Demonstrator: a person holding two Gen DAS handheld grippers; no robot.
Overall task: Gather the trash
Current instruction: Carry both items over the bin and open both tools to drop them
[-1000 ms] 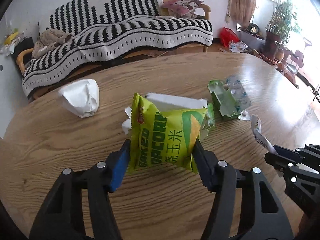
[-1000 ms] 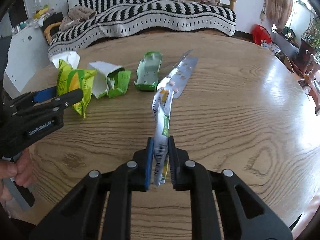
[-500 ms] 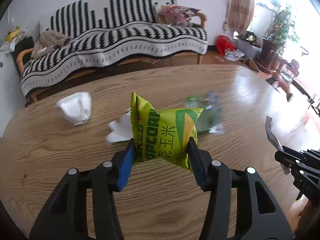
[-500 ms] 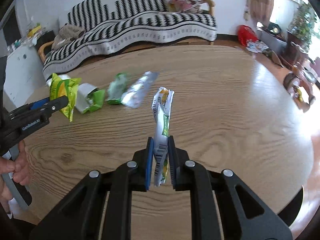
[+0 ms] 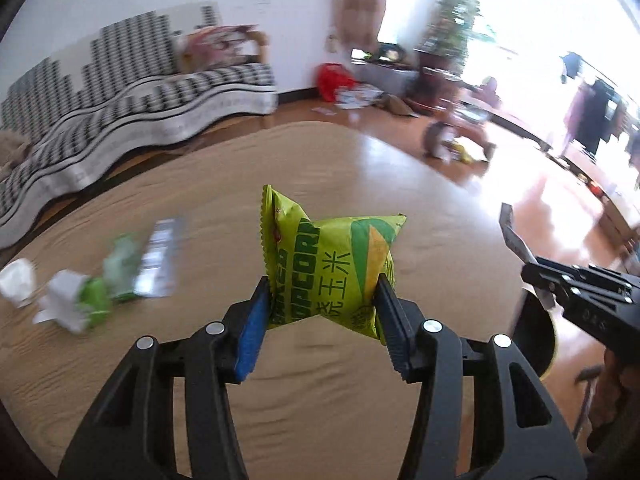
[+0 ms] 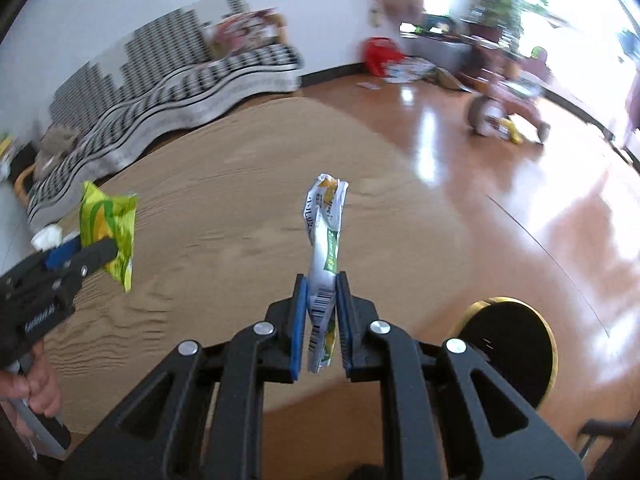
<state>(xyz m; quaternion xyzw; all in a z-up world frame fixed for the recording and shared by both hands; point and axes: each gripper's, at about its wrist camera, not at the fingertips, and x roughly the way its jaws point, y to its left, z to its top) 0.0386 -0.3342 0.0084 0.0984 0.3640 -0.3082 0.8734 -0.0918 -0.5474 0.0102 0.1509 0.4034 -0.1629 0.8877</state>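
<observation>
My left gripper (image 5: 320, 316) is shut on a yellow-green popcorn bag (image 5: 328, 264), held above the round wooden table (image 5: 280, 168). The same bag (image 6: 108, 228) shows at the left of the right wrist view, in the left gripper (image 6: 92, 252). My right gripper (image 6: 320, 316) is shut on a crumpled white and green wrapper (image 6: 326, 236) that stands up between its pads. In the left wrist view the right gripper (image 5: 532, 268) enters from the right with the wrapper's end (image 5: 512, 232) sticking up. Blurred trash remains at the table's left: green cartons (image 5: 120, 264), a blister pack (image 5: 160, 256), white paper (image 5: 18, 280).
A black bin with a gold rim (image 6: 508, 352) stands on the floor just past the table's right edge, below the right gripper. A striped sofa (image 5: 120, 88) lines the far wall. A toy tricycle (image 6: 508, 108) and clutter lie on the shiny floor. A hand (image 6: 36, 392) grips the left tool.
Both grippers have swung to the right with their loads, away from the trash pile, which now lies at the left. The bin has come into view. The left jaws squeezed the bag tighter early on.
</observation>
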